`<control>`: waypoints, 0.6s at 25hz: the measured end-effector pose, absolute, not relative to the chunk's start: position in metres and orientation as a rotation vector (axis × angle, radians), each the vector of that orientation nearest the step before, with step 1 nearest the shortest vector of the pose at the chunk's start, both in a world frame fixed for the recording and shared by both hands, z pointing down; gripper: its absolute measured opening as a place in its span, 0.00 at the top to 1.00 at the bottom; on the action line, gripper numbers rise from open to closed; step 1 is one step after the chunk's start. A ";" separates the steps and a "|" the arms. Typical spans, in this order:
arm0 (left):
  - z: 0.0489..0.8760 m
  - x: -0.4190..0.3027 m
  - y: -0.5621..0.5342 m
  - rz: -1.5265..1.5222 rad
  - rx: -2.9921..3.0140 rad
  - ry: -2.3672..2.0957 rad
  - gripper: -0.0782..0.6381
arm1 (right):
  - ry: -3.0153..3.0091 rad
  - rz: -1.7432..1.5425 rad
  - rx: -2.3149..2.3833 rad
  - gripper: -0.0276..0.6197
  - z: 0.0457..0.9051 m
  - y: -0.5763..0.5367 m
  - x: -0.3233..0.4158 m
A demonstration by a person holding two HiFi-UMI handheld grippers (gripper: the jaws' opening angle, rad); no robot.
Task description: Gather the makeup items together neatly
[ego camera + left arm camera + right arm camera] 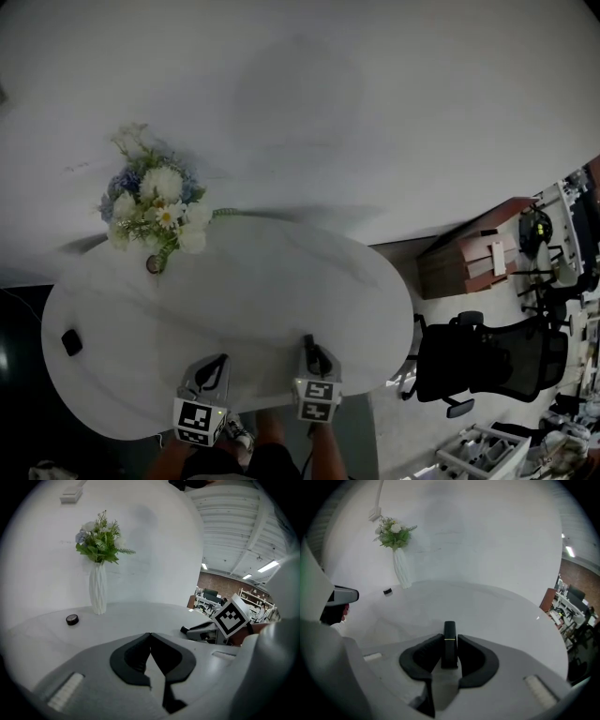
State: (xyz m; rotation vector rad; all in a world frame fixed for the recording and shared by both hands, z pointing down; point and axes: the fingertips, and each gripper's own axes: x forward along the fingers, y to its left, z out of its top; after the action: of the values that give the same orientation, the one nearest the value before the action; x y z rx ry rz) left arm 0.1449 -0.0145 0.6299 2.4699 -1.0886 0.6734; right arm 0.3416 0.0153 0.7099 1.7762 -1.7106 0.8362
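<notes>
In the right gripper view a black lipstick tube point(449, 629) with a thin gold band stands upright between the jaws of my right gripper point(450, 641), which is shut on it. My left gripper point(150, 635) is shut with its tips touching and nothing between them. In the head view both grippers, left point(215, 366) and right point(313, 351), hover over the near edge of the white oval table point(281, 281). A small black round compact point(71, 342) lies at the table's far left, also seen as a small black disc point(71, 619) near the vase.
A white vase of flowers point(157, 211) stands at the table's back left, close to the wall. A black office chair point(487, 361) and a wooden cabinet point(469, 258) are off the table's right side. My legs show below the near edge.
</notes>
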 end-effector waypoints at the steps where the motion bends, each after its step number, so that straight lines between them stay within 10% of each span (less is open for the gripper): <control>1: 0.631 0.146 -0.014 0.675 2.469 -1.087 0.88 | -1.709 0.833 1.776 0.80 0.711 0.015 0.342; 15: 0.635 0.145 -0.012 0.677 2.459 -1.098 0.88 | -1.683 0.802 1.792 0.73 0.712 0.015 0.347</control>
State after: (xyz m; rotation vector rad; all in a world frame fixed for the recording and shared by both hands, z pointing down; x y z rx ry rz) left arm 0.1447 -0.0120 0.6348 2.4586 -1.0982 0.6769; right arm 0.3469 0.0147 0.7121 1.7921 -1.6828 0.8022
